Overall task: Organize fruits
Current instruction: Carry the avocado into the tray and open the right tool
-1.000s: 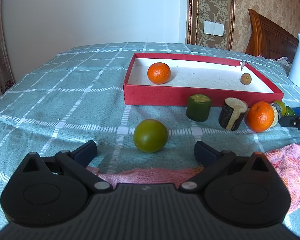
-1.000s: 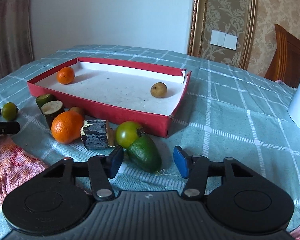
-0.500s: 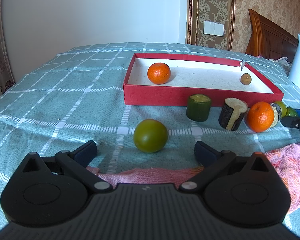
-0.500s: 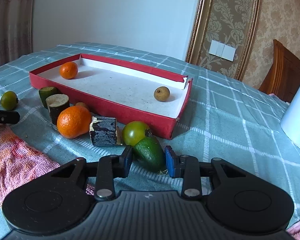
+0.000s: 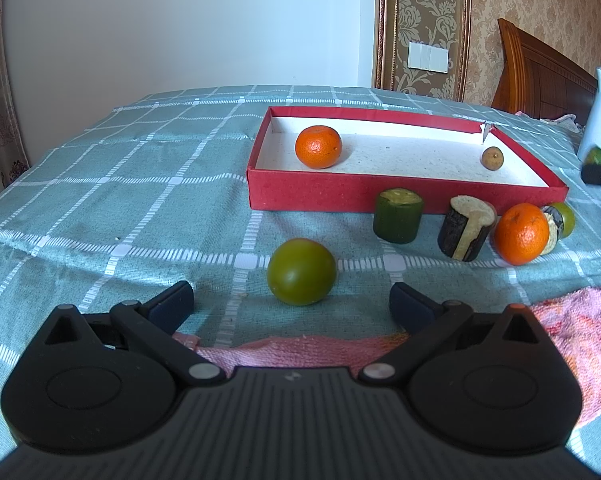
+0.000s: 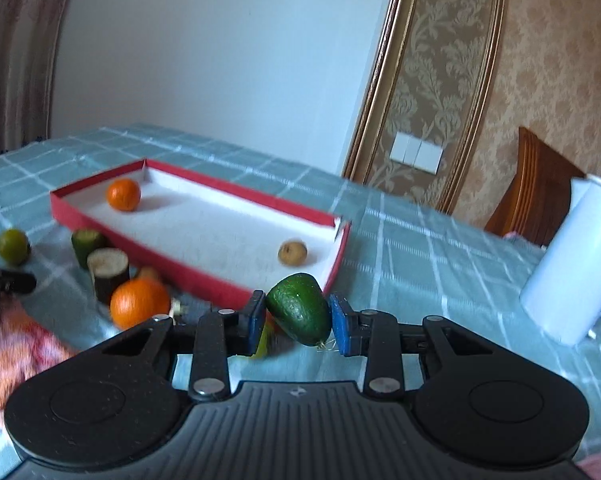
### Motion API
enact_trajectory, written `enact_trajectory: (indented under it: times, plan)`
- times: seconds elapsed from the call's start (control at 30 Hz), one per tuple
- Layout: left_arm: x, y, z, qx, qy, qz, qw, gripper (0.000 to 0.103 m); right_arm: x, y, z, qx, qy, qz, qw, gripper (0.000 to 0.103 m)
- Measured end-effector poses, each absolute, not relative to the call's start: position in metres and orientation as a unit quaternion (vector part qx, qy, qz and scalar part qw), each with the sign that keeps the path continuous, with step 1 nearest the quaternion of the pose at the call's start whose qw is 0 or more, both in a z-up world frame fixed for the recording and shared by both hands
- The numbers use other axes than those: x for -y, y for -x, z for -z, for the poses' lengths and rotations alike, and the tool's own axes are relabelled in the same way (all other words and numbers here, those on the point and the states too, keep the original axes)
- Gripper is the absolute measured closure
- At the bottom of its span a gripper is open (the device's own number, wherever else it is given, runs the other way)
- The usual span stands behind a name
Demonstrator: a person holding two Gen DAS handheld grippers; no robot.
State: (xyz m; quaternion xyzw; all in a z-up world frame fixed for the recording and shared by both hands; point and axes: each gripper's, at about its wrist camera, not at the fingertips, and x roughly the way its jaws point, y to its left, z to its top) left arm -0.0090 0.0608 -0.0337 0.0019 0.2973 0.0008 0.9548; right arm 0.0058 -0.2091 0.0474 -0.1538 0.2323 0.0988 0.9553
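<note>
A plain white wall stands at the back. To its right is brown wallpaper with leaf shapes in a gold frame, and a white light switch. A dark wooden headboard stands further right. Curtains hang on the left. Soft daylight fills the room.

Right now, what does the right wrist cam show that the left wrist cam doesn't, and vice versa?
Right wrist only: the right gripper shut on the green avocado, seen whole and clear of the cloth.
Left wrist only: the left gripper open, behind the green round fruit.
Both: red box holding an orange and a small brown fruit; white jug.
</note>
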Motion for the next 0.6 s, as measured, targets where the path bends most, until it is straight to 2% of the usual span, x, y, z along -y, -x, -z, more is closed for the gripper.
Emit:
enact_trajectory:
  times: [0.23,0.6]
  plan:
    - [-0.061,0.009,0.034,-0.297,-0.002,-0.001,0.955,0.000,0.180,-0.055,-0.050,-0.233,0.157,-0.104,0.954,0.069]
    - [-0.061,0.009,0.034,-0.297,-0.002,-0.001,0.955,0.000,0.153,-0.125,-0.020,-0.315,0.138,-0.120,0.931,0.069]
